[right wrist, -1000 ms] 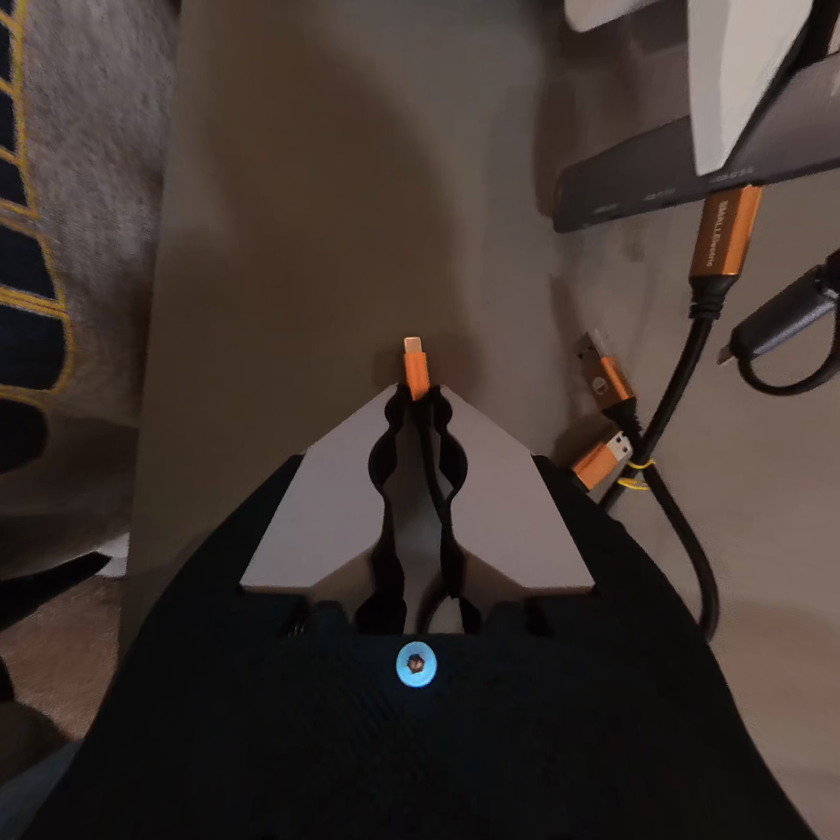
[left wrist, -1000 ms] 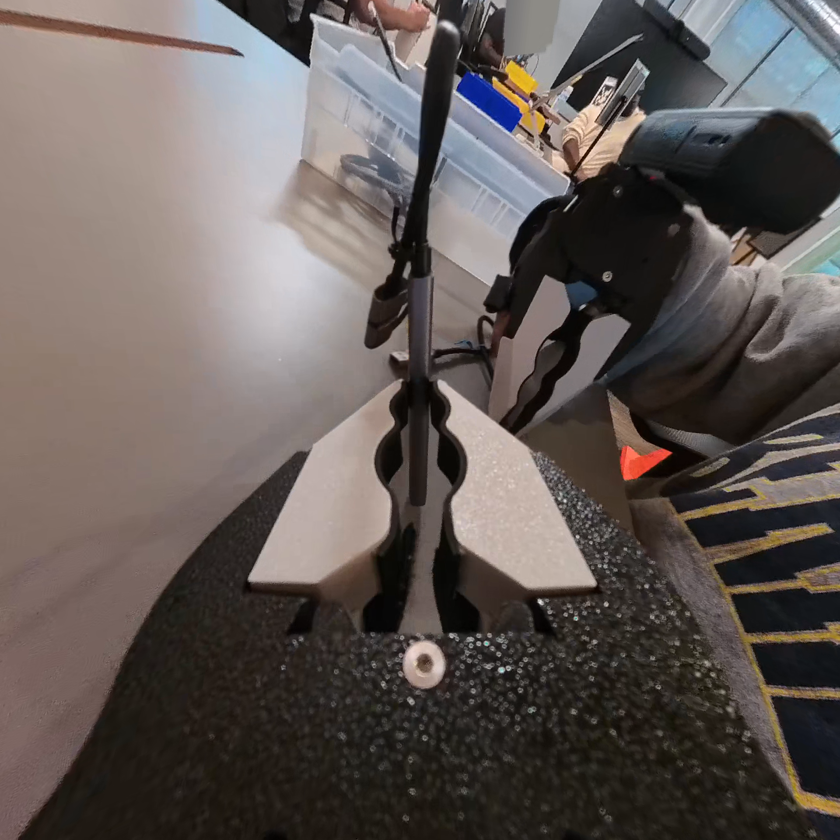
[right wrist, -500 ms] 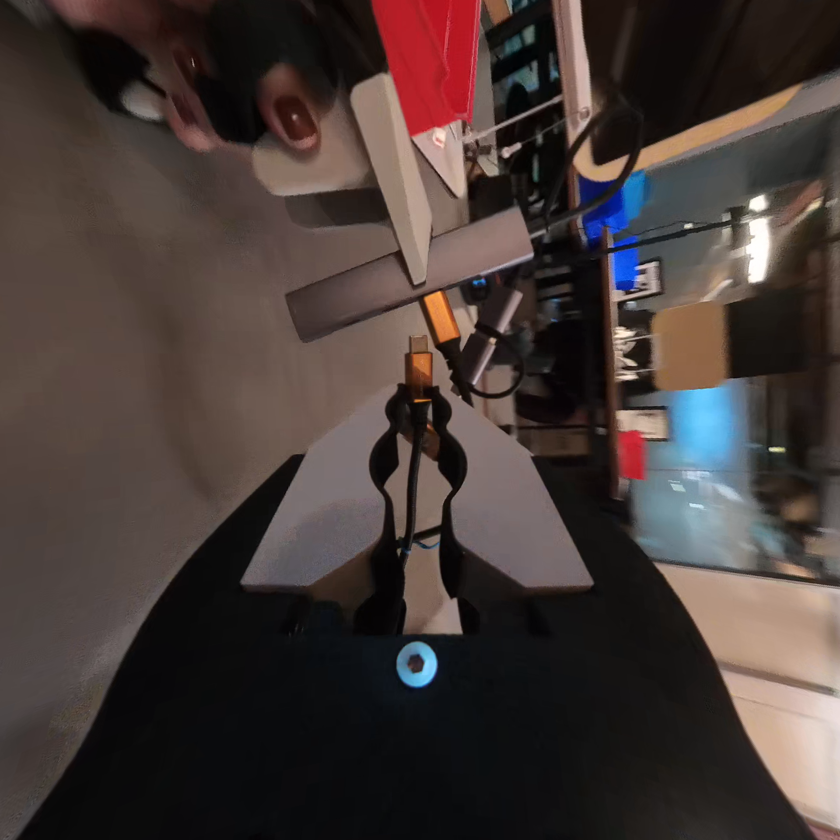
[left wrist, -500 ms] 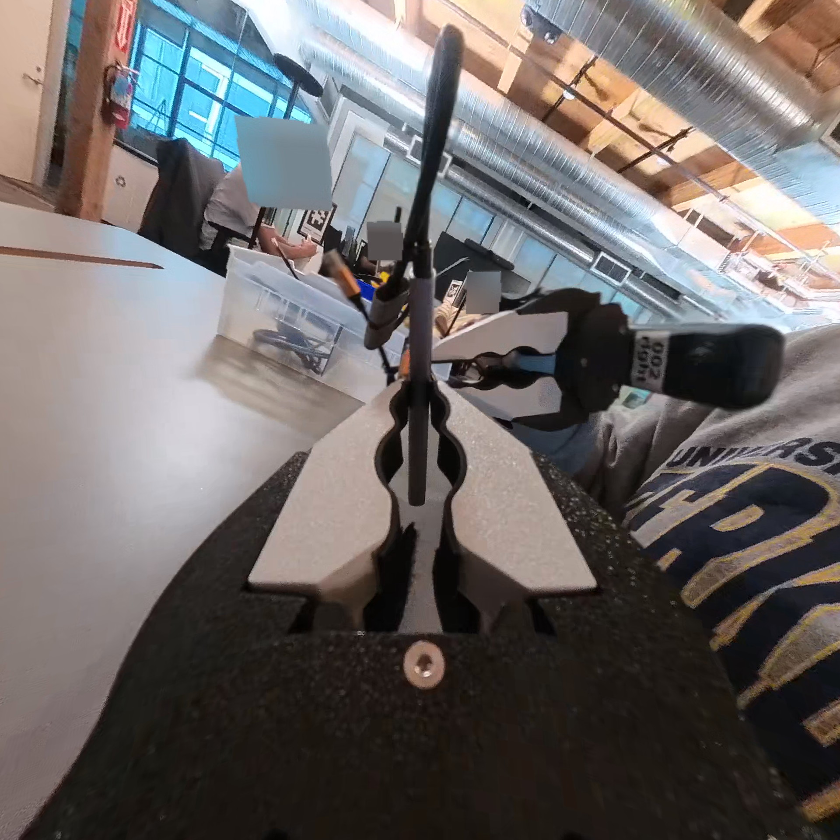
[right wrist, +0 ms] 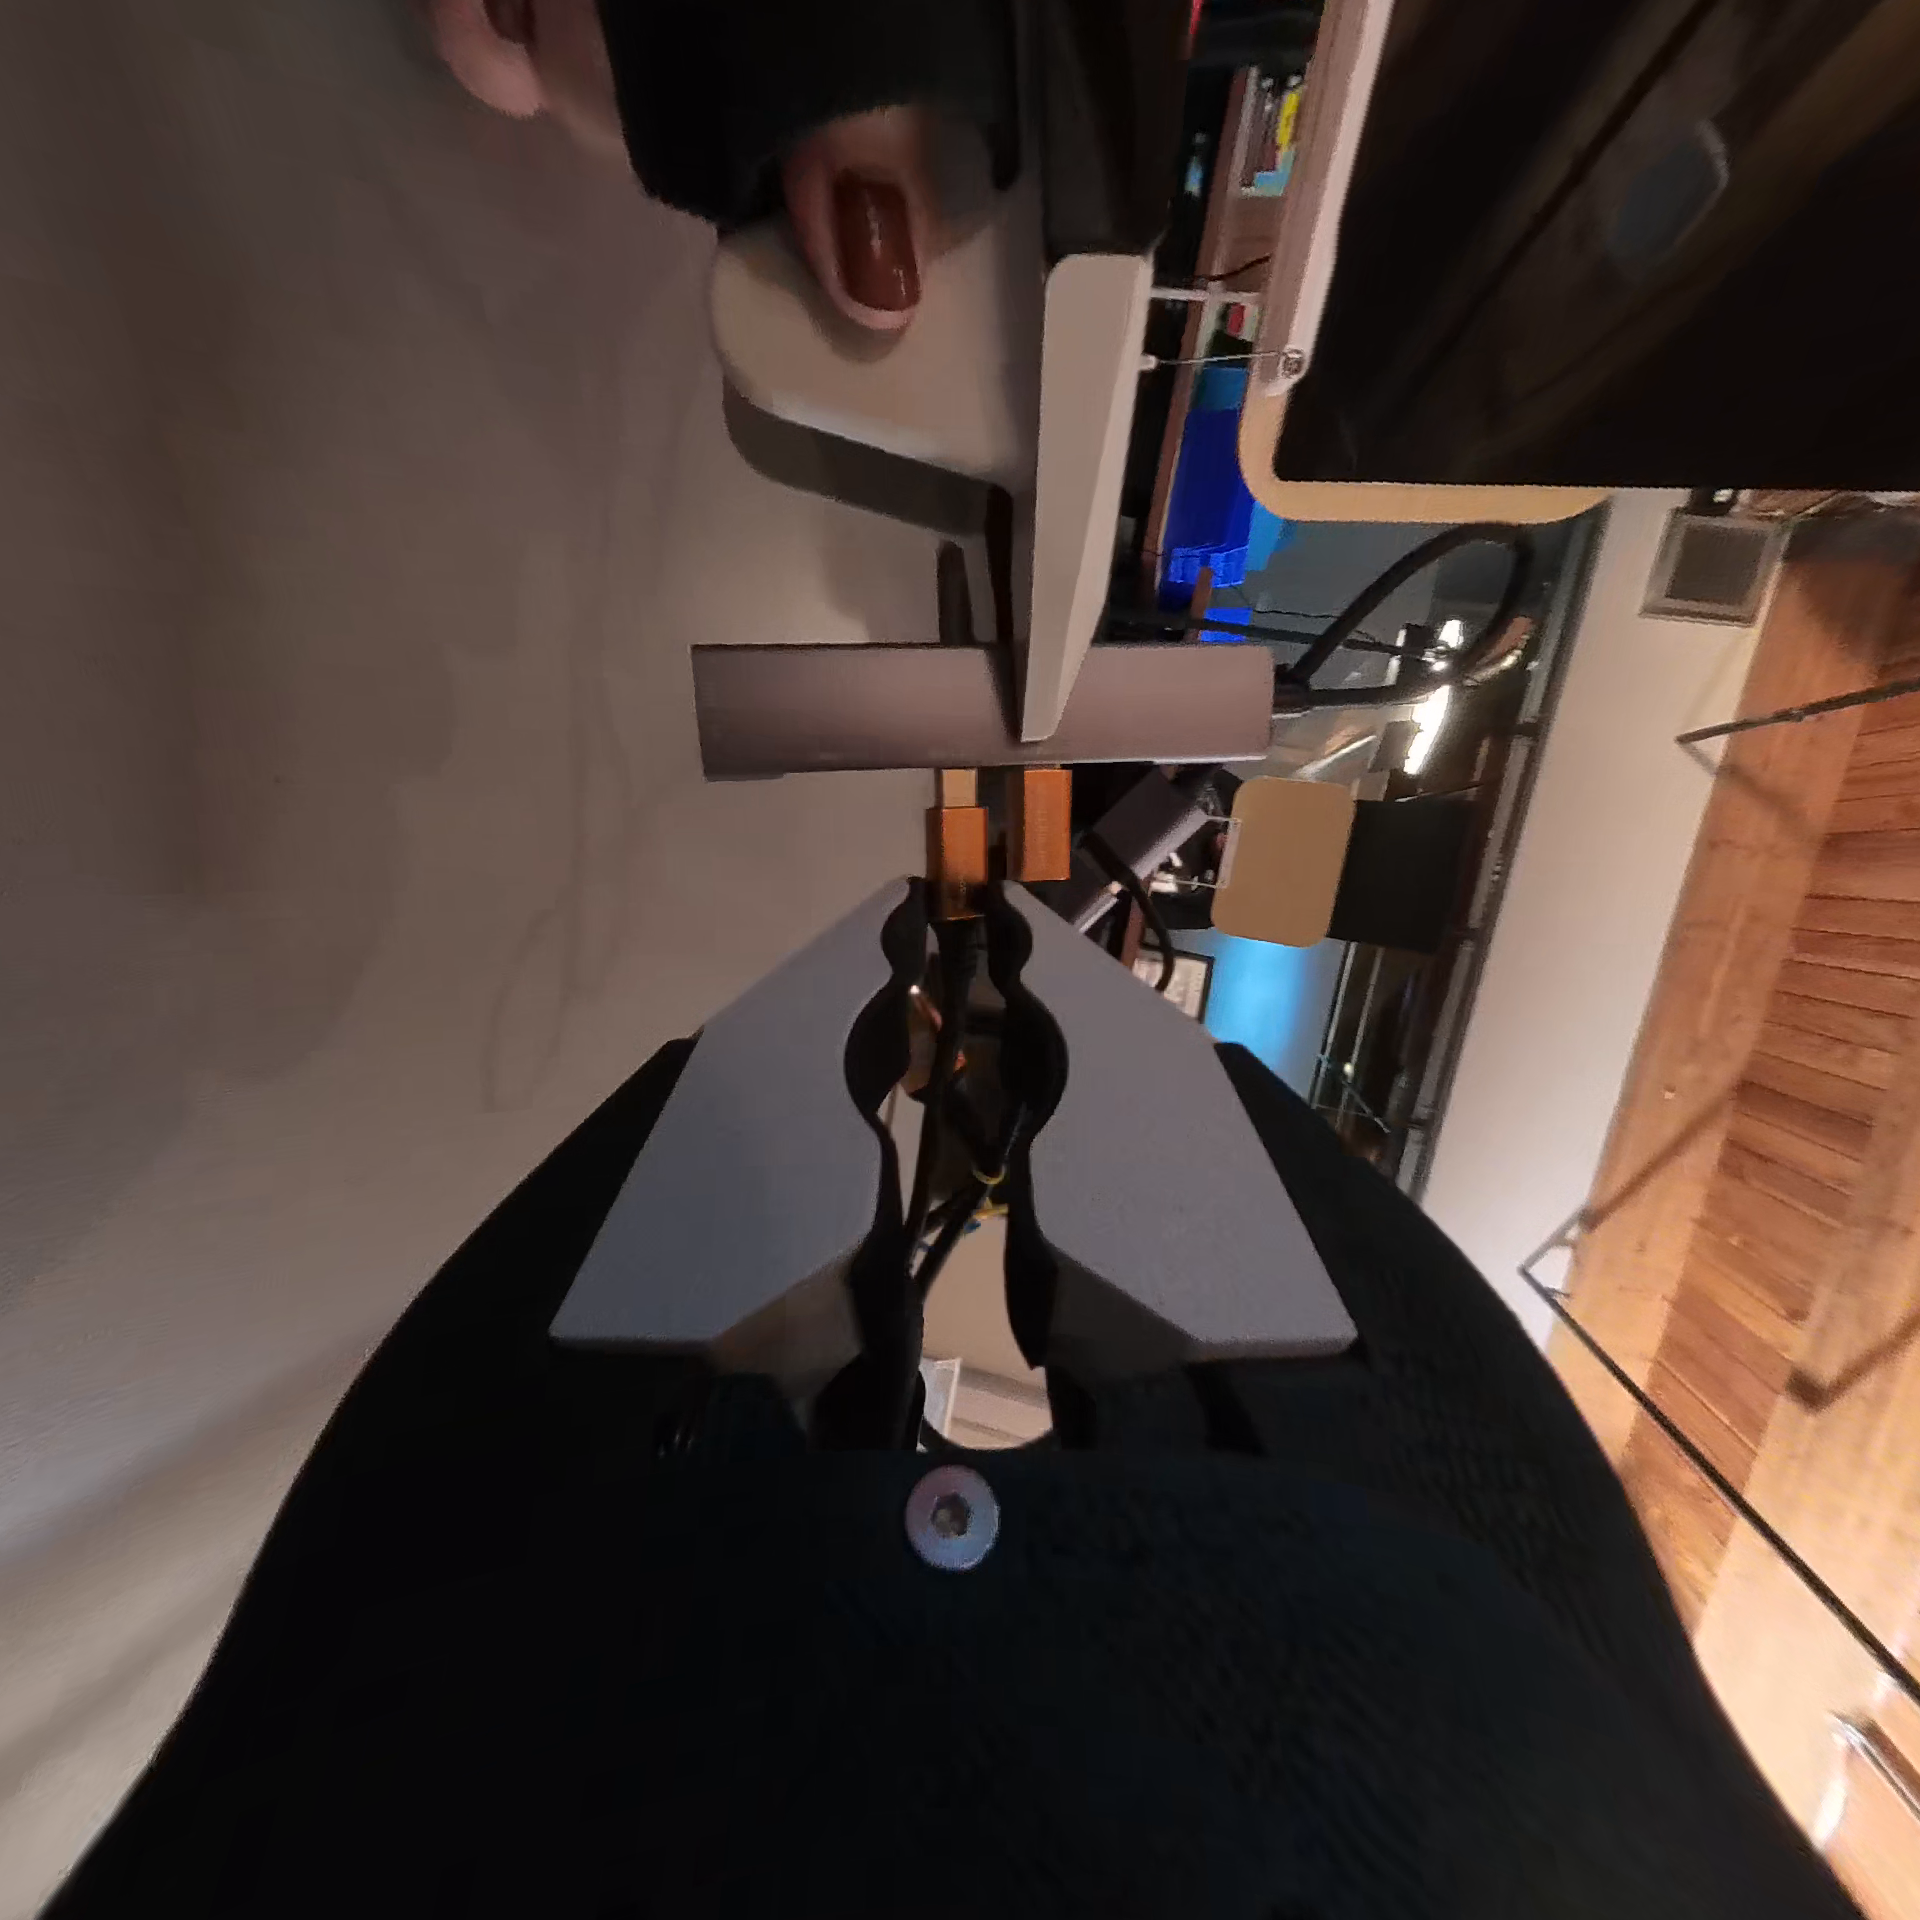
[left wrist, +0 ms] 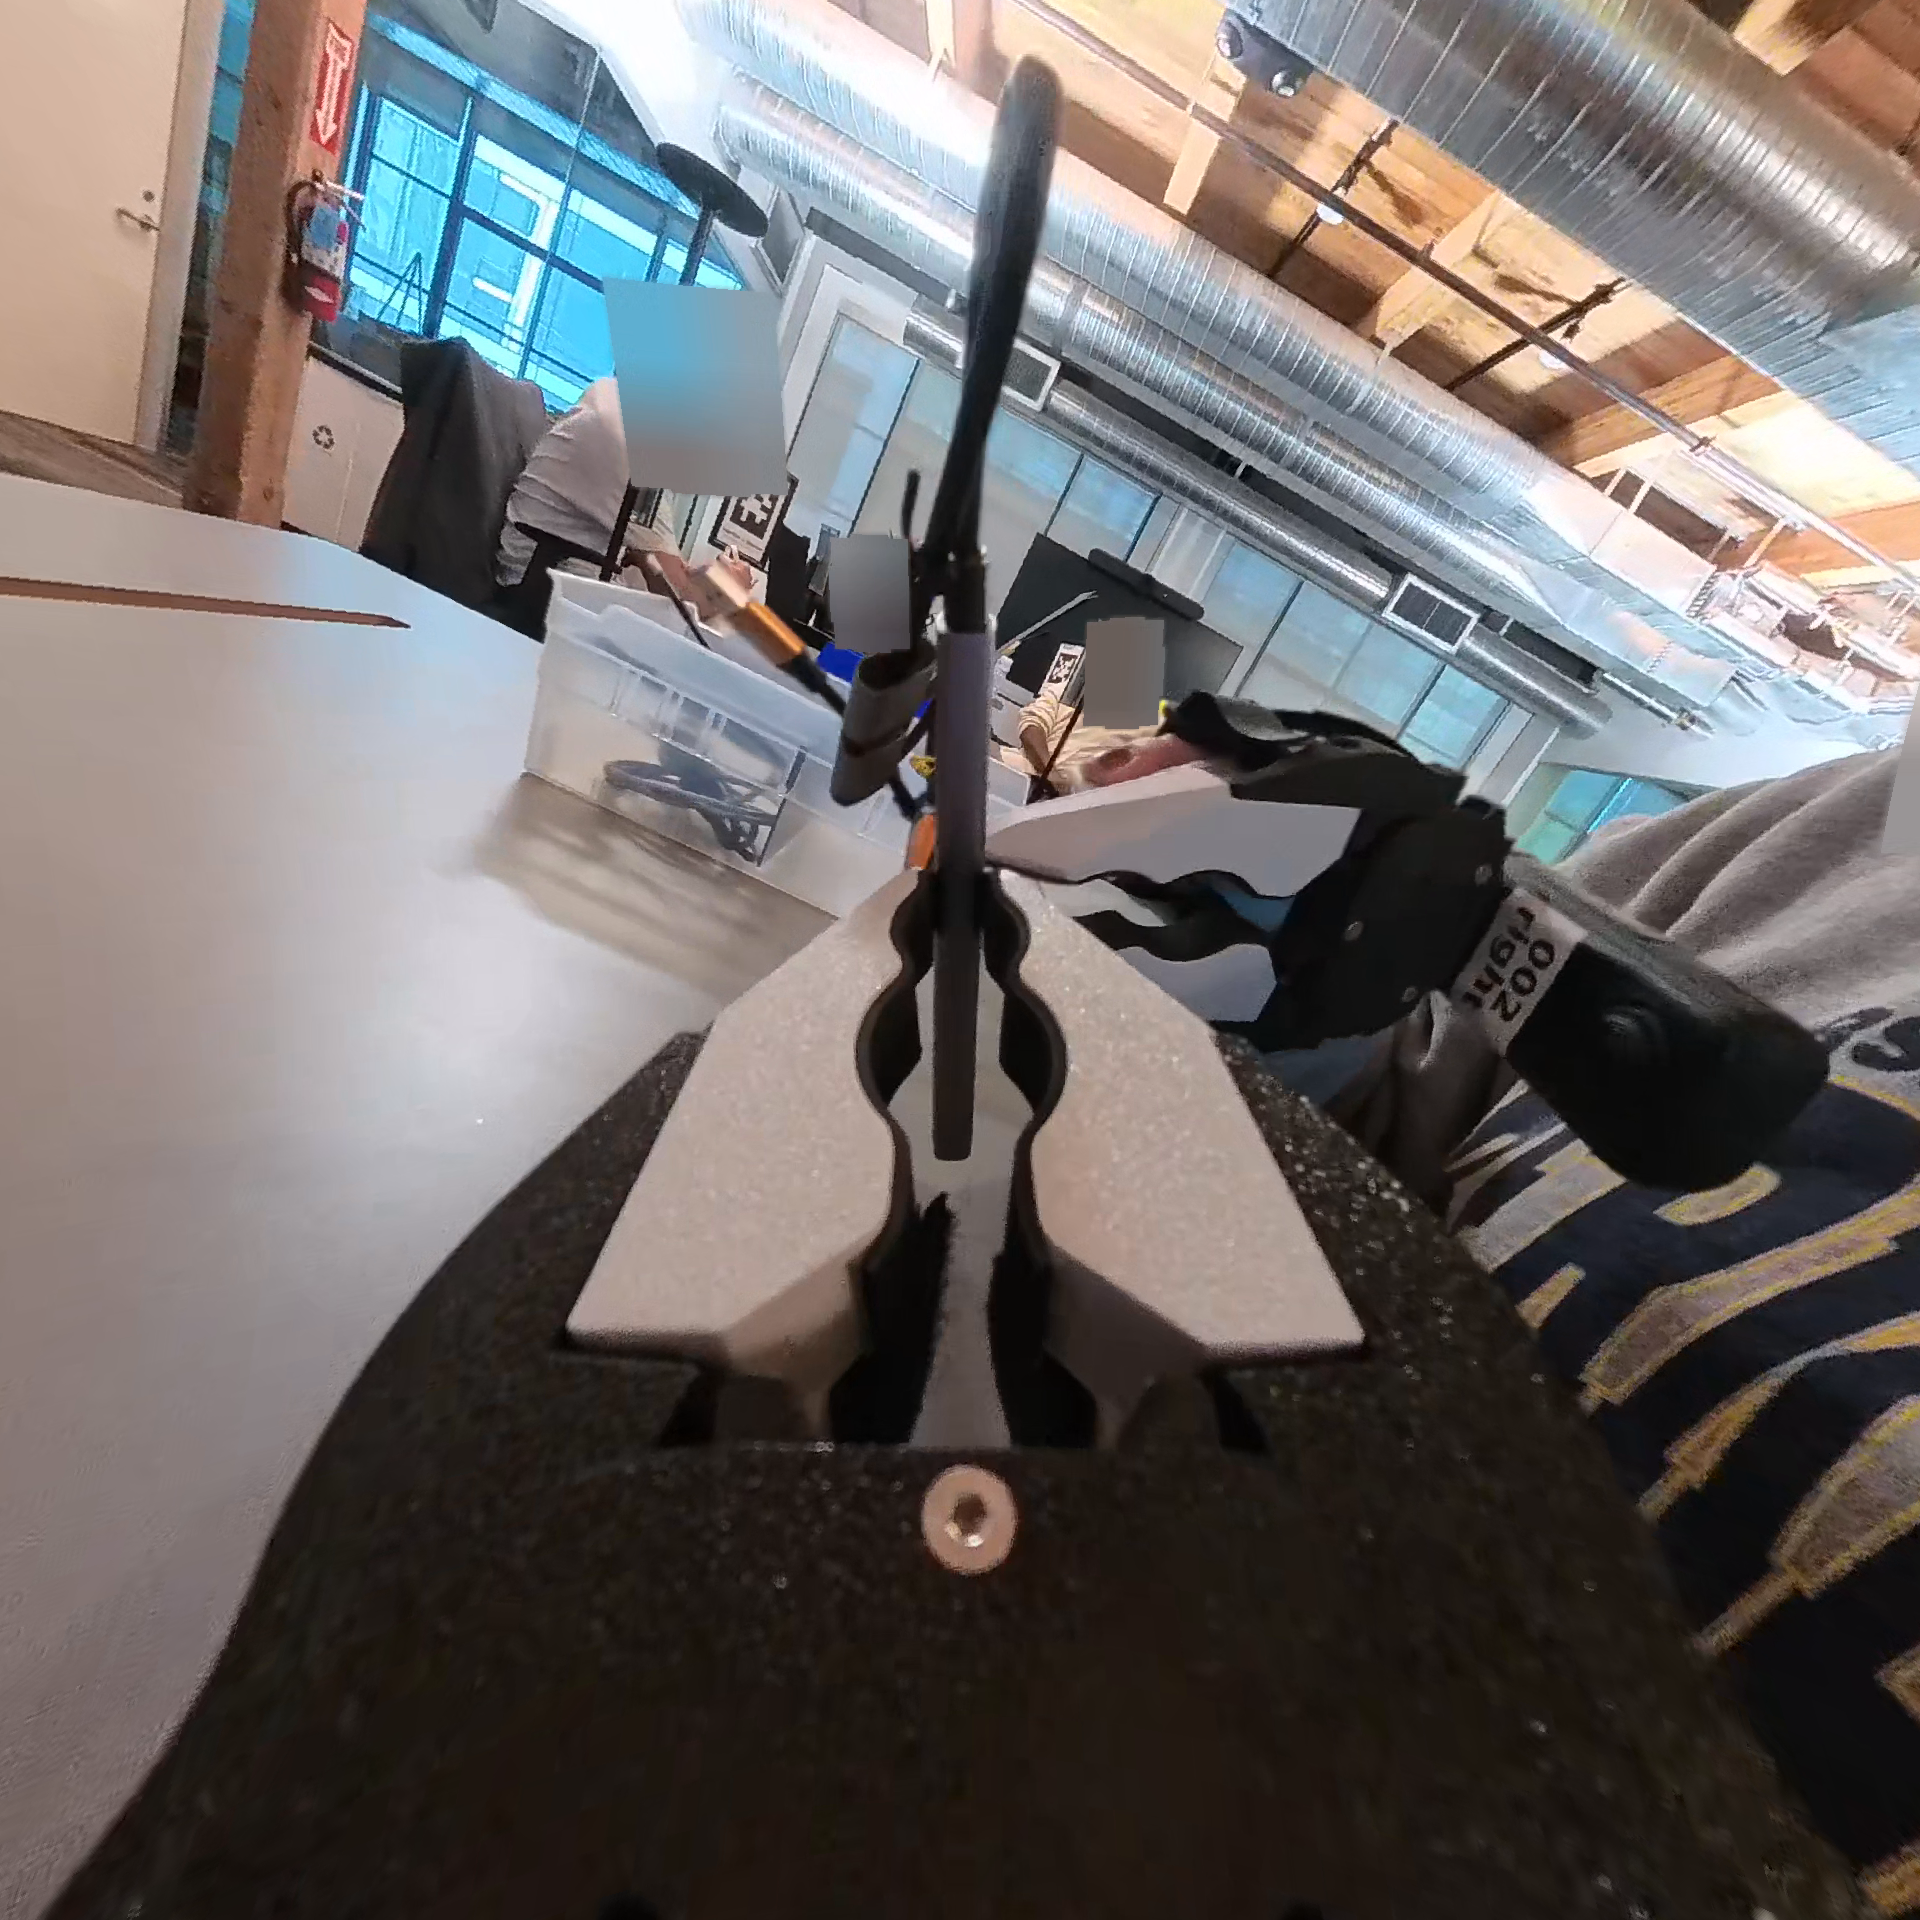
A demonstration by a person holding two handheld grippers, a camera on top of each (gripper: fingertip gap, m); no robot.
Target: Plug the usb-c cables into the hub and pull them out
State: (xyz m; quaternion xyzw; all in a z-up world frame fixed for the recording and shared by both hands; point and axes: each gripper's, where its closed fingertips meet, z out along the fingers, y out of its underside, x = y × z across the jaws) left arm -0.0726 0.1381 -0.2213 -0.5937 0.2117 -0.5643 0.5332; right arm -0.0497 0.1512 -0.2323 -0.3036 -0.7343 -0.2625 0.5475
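Mid-insertion: one orange plug (right wrist: pixel 1044 826) already seated in the hub (right wrist: pixel 862 707), a second orange usb-c plug (right wrist: pixel 957 854) clamped in the right gripper (right wrist: pixel 956 914), tip just at a port ahead. Pulling out not begun. Left gripper (left wrist: pixel 958 935) closed on the hub, held edge-up above the desk (left wrist: pixel 260 883).

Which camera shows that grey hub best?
The right wrist view: the hub lies broadside, an orange plug at its edge. The left wrist view shows the hub only edge-on, clamped in the left gripper.
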